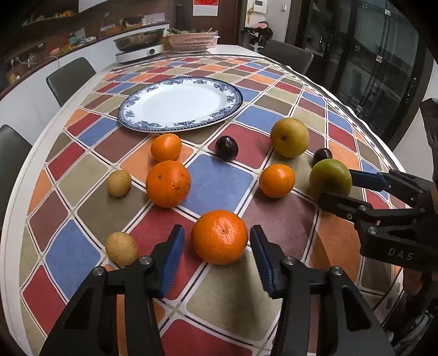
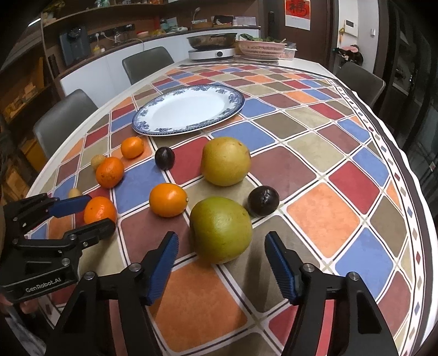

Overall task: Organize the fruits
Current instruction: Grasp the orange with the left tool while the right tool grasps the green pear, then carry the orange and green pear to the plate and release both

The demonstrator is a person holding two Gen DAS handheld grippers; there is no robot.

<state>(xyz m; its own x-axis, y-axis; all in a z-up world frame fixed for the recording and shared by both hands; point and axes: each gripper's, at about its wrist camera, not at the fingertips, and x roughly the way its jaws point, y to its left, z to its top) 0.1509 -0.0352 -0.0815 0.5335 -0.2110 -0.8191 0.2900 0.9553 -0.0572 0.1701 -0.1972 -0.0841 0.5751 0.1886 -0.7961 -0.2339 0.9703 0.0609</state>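
Orange round mandarin (image 1: pixel 219 237) sits on the tabletop (image 1: pixel 219 175) straight ahead, between the released left claw (image 1: pixel 217 260) pads. Round green citrus (image 2: pixel 221 230) likewise sits centred ahead of the released right claw (image 2: pixel 221 264). Blue-rimmed white plate (image 1: pixel 235 94) lies beyond, bare.

A long table (image 2: pixel 323 216) under a checked cloth of red, blue, orange and tan squares fills the room. Grey chairs (image 2: pixel 64 117) stand along its left side and another at the far right (image 1: pixel 287 53). Behind, a white counter (image 2: pixel 109 71) runs below dark wooden shelves (image 2: pixel 90 16). Dark glass doors (image 1: pixel 369 54) close the right side.
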